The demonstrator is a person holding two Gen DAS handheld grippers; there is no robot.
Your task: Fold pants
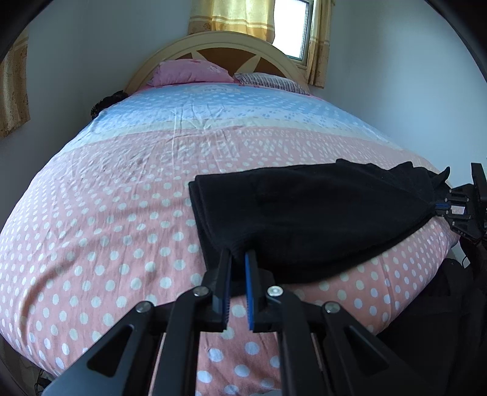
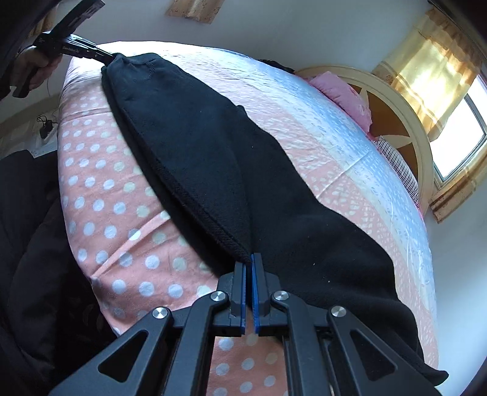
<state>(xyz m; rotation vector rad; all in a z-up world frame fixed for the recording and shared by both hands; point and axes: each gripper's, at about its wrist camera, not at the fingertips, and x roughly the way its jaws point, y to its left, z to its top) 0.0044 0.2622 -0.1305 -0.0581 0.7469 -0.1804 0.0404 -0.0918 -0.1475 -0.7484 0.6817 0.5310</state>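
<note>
Black pants (image 1: 304,213) lie folded lengthwise across the near end of a bed with a pink, white-dotted cover (image 1: 106,228). My left gripper (image 1: 239,252) is shut on the near edge of one end of the pants. In the same view my right gripper (image 1: 438,208) pinches the other end at the far right. The right wrist view shows the pants (image 2: 197,158) stretched diagonally, with my right gripper (image 2: 248,262) shut on a hemmed corner. At the top left a hand (image 2: 33,70) holds my left gripper (image 2: 106,58) clamped on the far end.
A pink pillow (image 1: 188,71) and a striped pillow (image 1: 271,80) lie against the curved headboard (image 1: 170,50) below a curtained window (image 1: 292,27). Dark fabric (image 2: 30,243) sits beside the bed's foot. A charger with cable (image 2: 45,129) lies on the floor.
</note>
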